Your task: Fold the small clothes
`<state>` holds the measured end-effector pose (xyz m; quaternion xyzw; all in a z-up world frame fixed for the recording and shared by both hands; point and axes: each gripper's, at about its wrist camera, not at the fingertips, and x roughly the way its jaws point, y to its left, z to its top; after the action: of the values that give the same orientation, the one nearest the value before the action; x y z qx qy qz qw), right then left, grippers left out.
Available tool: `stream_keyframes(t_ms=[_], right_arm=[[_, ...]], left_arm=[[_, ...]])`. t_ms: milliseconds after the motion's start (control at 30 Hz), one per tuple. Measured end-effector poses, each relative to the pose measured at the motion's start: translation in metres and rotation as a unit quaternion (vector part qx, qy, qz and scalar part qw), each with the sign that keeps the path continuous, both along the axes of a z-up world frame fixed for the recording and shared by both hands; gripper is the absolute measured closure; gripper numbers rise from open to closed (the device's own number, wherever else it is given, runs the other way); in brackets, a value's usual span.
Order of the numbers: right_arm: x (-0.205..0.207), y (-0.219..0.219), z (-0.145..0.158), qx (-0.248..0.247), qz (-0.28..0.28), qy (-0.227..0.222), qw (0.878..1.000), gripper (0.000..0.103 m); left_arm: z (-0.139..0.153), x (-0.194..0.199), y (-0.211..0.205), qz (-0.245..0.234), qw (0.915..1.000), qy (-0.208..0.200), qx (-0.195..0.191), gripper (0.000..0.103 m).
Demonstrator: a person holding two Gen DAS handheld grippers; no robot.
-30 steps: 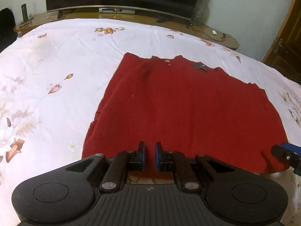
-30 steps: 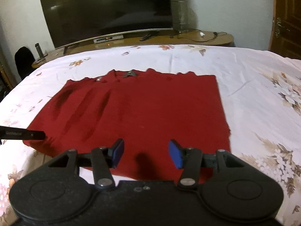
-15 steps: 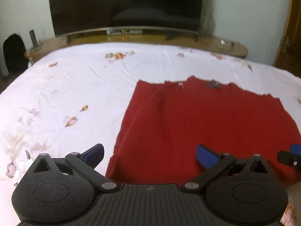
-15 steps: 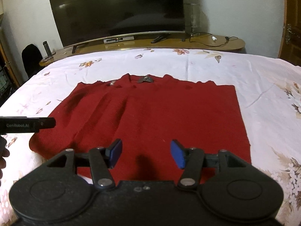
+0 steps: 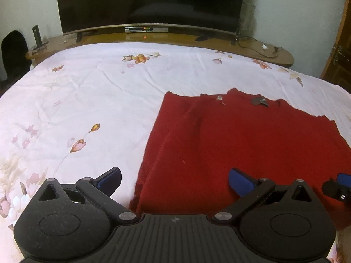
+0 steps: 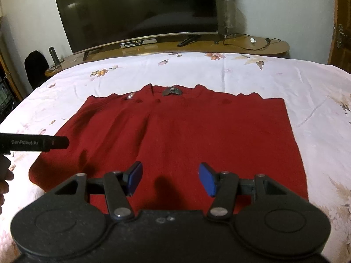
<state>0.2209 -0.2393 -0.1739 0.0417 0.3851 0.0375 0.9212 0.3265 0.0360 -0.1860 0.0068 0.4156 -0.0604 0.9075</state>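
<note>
While the red garment (image 6: 175, 135) lies spread on the floral bedsheet (image 5: 87, 100), no fold line shows yet.
Left gripper (image 5: 174, 180) hangs released over its near left corner, right gripper (image 6: 170, 178) gapes empty above the near hem; apparently all folding remains.

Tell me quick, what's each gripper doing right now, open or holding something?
Left gripper: open, holding nothing, above the red garment.
Right gripper: open, holding nothing.

Sweater (image 6: 182, 138) flat on bed (image 6: 285, 76); TV (image 6: 136, 11) on stand (image 6: 197, 46) behind bed; door (image 5: 342, 50) right.
</note>
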Motion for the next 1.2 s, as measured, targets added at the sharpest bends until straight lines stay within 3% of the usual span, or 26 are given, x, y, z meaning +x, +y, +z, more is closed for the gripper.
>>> stream_keyframes(t_ms=[133, 267, 400, 467, 567, 700, 800, 900, 1033, 1200], right_arm=[[0.013, 0.000, -0.002, -0.009, 0.000, -0.004, 1.000, 0.047], [0.029, -0.004, 0.003, -0.016, -0.009, -0.020, 1.000, 0.047], [0.049, -0.010, 0.002, -0.023, -0.016, -0.025, 0.999, 0.051], [0.059, -0.013, -0.001, -0.012, -0.023, -0.021, 0.999, 0.057], [0.072, -0.015, -0.005, 0.000, -0.028, -0.017, 0.999, 0.059], [0.082, -0.015, -0.020, -0.049, -0.035, -0.004, 0.998, 0.058], [0.086, -0.030, -0.035, -0.056, -0.053, 0.014, 0.997, 0.058], [0.081, -0.032, -0.024, -0.037, -0.058, 0.008, 0.998, 0.057], [0.066, -0.021, -0.008, 0.004, -0.041, -0.014, 0.999, 0.054], [0.054, -0.003, -0.002, 0.022, -0.015, -0.012, 1.000, 0.052]], left_arm=[[-0.002, 0.011, 0.003, 0.003, 0.9996, 0.005, -0.026, 0.000], [0.009, 0.013, -0.008, -0.013, 0.9990, -0.032, -0.027, 0.000], [0.021, 0.021, -0.023, -0.053, 0.9954, -0.057, -0.056, 0.000], [0.016, 0.034, -0.033, -0.070, 0.9946, -0.050, -0.057, 0.001], [0.000, 0.057, -0.042, -0.068, 0.9960, -0.033, -0.046, 0.001], [-0.034, 0.078, -0.035, -0.031, 0.9994, 0.009, -0.012, 0.001], [-0.039, 0.073, -0.022, -0.020, 0.9997, 0.001, -0.014, 0.000], [-0.030, 0.066, -0.011, -0.014, 0.9992, 0.010, -0.037, 0.000], [-0.016, 0.052, 0.006, -0.023, 0.9988, -0.014, -0.042, 0.000], [-0.029, 0.060, 0.034, -0.023, 0.9950, 0.040, -0.088, 0.000]])
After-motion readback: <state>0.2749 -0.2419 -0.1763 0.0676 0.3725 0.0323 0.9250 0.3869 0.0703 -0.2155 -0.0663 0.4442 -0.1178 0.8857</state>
